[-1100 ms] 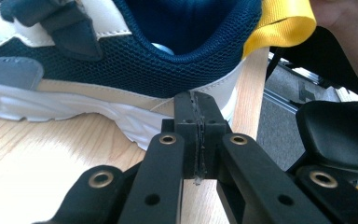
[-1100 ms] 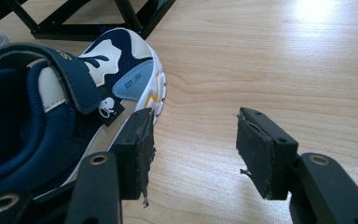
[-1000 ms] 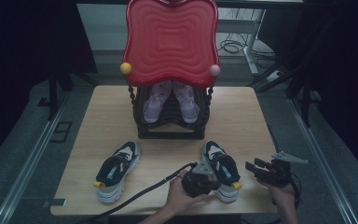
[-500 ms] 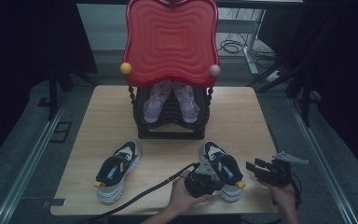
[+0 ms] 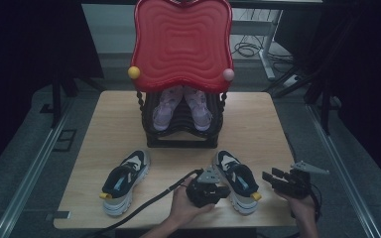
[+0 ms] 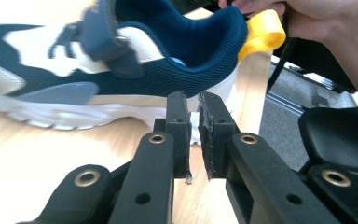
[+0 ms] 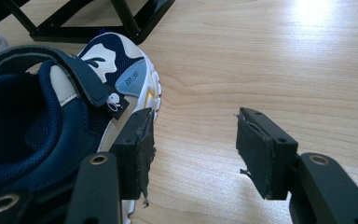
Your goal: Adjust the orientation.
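Here my left gripper [image 6: 192,105] sits just beside the navy-and-white mesh sneaker [image 5: 236,180] near the wooden table's [image 5: 258,129] front edge; its jaws have just been parting, a narrow gap, nothing between. My right gripper [image 7: 193,144] stands spread wide, empty.

small print on the shoe [image 7: 74,116] patch, too blurred to read

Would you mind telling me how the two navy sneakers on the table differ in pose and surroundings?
The left sneaker lies alone, its toe angled up and to the right; the right sneaker has its toe angled up and to the left. The left gripper sits beside the right sneaker's inner side and the right gripper hovers off its outer side; nothing is near the left one. Both share navy-and-white uppers and a yellow heel loop.
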Available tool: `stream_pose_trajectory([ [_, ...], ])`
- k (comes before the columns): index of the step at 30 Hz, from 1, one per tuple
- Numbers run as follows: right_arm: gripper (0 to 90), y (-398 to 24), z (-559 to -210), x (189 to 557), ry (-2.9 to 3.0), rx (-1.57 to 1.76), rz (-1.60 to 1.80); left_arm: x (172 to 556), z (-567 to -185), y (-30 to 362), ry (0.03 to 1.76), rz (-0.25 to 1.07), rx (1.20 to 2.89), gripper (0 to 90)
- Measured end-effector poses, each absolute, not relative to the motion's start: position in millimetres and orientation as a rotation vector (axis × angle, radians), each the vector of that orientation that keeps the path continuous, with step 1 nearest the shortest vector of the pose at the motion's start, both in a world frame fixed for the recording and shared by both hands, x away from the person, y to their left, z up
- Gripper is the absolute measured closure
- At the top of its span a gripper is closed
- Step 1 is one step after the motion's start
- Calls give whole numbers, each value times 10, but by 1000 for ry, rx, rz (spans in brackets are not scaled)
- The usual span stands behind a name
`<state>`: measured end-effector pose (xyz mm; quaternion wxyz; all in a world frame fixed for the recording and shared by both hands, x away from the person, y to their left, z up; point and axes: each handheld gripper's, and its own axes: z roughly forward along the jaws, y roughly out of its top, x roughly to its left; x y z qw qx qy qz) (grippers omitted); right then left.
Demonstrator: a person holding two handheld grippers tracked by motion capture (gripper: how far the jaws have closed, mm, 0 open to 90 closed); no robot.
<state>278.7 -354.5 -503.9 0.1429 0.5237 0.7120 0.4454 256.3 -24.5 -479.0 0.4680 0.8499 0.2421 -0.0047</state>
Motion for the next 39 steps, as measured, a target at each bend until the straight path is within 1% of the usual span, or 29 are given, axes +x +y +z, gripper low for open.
stream_pose_trajectory([
  [11, 462, -3544, -5022, 2778, 2053, 1512, 1289, 2543, -4656, 251, 670, 61, 2040, 816],
  [22, 462, -3537, -5032, 2778, 2055, 1513, 1283, 2555, -4682, 753, 792, 81, 1988, 807],
  [28, 462, -3533, -5025, 2776, 2054, 1509, 1280, 2540, -4667, 1092, 842, 93, 1935, 800],
  [30, 461, -3520, -5018, 2775, 2057, 1507, 1285, 2535, -4655, 1214, 866, 99, 1922, 789],
  [36, 461, -3519, -5020, 2777, 2056, 1508, 1282, 2529, -4659, 1385, 900, 102, 1913, 747],
  [39, 462, -3517, -5010, 2778, 2054, 1504, 1281, 2528, -4663, 1432, 910, 102, 1911, 685],
])
